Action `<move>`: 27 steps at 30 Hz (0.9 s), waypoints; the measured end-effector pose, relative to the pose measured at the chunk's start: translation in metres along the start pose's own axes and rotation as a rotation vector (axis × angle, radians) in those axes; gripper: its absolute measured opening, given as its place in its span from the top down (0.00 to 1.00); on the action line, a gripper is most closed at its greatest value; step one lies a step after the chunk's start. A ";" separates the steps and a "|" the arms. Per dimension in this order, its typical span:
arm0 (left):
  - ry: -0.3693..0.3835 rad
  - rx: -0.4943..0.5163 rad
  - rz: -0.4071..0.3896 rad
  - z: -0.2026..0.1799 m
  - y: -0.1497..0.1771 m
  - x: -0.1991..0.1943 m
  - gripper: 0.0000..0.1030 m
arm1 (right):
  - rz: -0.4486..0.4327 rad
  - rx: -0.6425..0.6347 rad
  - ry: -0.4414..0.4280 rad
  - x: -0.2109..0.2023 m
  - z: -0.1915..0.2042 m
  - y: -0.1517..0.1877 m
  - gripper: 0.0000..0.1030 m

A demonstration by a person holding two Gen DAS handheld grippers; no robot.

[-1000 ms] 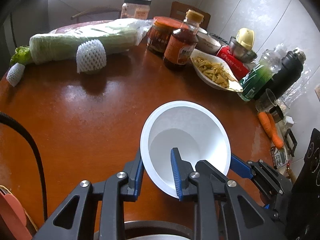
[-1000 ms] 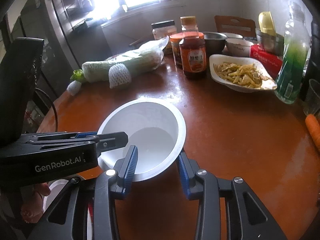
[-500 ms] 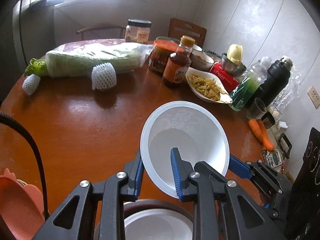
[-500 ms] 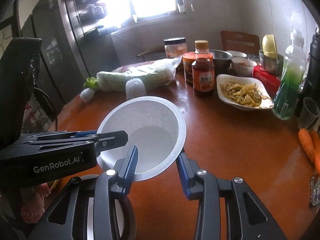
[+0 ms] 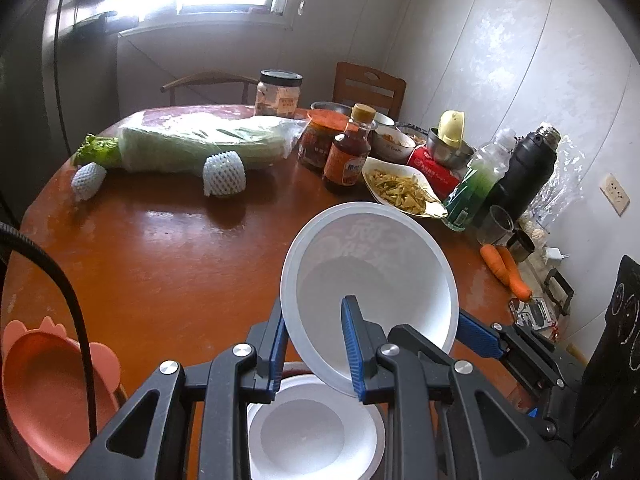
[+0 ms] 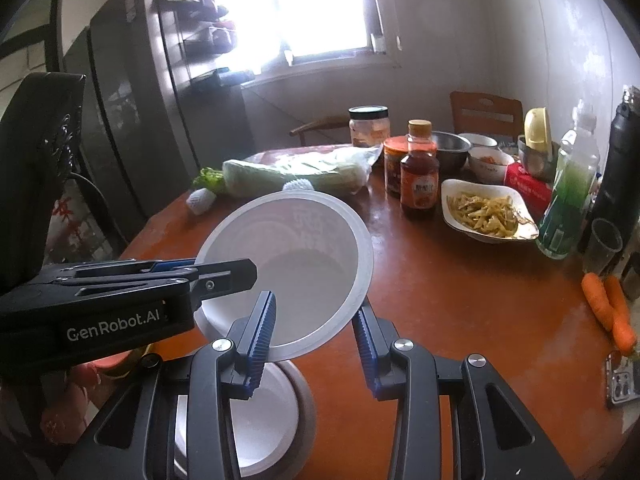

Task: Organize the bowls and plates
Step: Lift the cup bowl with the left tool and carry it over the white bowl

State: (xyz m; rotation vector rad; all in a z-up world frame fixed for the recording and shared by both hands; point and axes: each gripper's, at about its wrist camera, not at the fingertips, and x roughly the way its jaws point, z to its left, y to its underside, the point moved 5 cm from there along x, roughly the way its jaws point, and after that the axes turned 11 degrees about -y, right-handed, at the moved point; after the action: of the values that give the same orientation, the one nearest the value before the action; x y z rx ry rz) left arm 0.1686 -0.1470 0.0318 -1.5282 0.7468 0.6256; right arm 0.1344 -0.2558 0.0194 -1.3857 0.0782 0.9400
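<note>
1. Left wrist view: the left gripper [image 5: 314, 346] is clamped tight on the near rim of the white bowl [image 5: 372, 276], one pad inside and one outside, holding it tilted above the round table [image 5: 168, 248]. Right under it there's a second white bowl [image 5: 312, 432]. A pink plate [image 5: 44, 392] sits near the table's left edge.
2. Right wrist view: the right gripper [image 6: 314, 334] has the same bowl's [image 6: 304, 264] rim between its jaws. The left pad [image 6: 262, 328] is touching the bowl; can't tell about the right one.

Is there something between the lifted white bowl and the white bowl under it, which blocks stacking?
Nothing visible does. The lifted white bowl hangs tilted above the lower white bowl, with only open air between them.
</note>
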 end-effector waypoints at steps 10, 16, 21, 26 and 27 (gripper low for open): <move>-0.008 -0.005 -0.027 0.007 0.011 -0.020 0.74 | -0.016 -0.030 -0.007 -0.013 0.020 0.006 0.61; -0.018 -0.011 -0.045 0.013 0.020 -0.033 0.74 | -0.023 -0.046 -0.018 -0.020 0.030 0.011 0.61; -0.029 -0.010 -0.054 0.016 0.032 -0.043 0.74 | -0.026 -0.053 -0.032 -0.025 0.039 0.019 0.61; -0.049 0.000 -0.037 0.018 0.049 -0.047 0.74 | -0.015 -0.049 -0.054 -0.029 0.047 0.034 0.61; -0.051 0.003 -0.031 0.018 0.053 -0.047 0.74 | -0.011 -0.047 -0.056 -0.029 0.048 0.037 0.61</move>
State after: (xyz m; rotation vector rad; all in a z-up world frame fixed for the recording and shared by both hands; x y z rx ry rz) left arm 0.0986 -0.1258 0.0322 -1.5132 0.6838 0.6377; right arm 0.0706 -0.2340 0.0179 -1.4007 0.0059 0.9767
